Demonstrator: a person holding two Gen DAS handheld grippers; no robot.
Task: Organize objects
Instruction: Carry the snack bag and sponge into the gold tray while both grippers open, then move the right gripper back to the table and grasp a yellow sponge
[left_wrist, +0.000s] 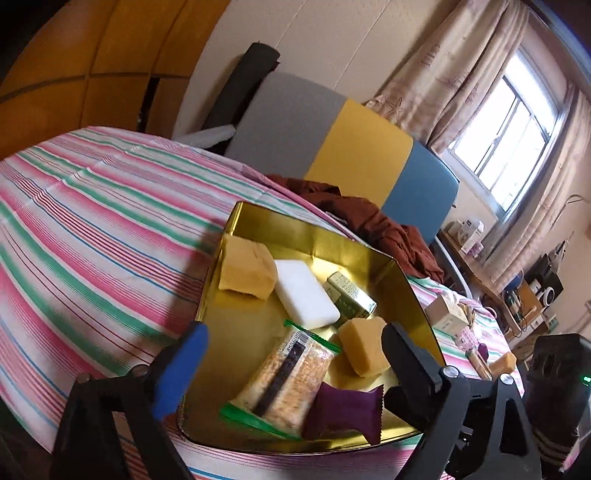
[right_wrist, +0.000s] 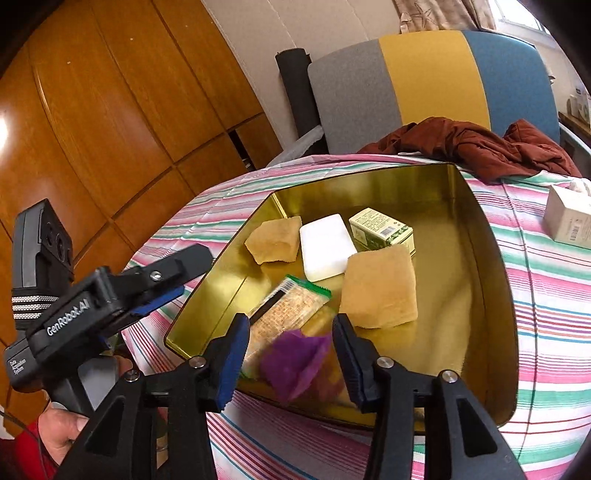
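Note:
A gold tin box (left_wrist: 236, 314) (right_wrist: 476, 280) sits on the striped tablecloth. It holds two tan sponge blocks (left_wrist: 245, 272) (right_wrist: 380, 288), a white bar (left_wrist: 306, 294) (right_wrist: 325, 247), a green carton (left_wrist: 351, 295) (right_wrist: 382, 230), a wrapped rice cracker (left_wrist: 284, 380) (right_wrist: 286, 310) and a purple packet (left_wrist: 345, 410) (right_wrist: 295, 360). My left gripper (left_wrist: 291, 365) is open over the box's near edge. My right gripper (right_wrist: 291, 350) is open, with the blurred purple packet between its fingers, over the box. The left gripper also shows in the right wrist view (right_wrist: 162, 280).
A grey, yellow and blue chair (left_wrist: 354, 155) (right_wrist: 432, 77) stands behind the table with a brown cloth (left_wrist: 369, 221) (right_wrist: 472, 144) on it. A white box (right_wrist: 569, 218) (left_wrist: 445, 314) and small items lie on the tablecloth to the right. Wooden cabinets stand at the left.

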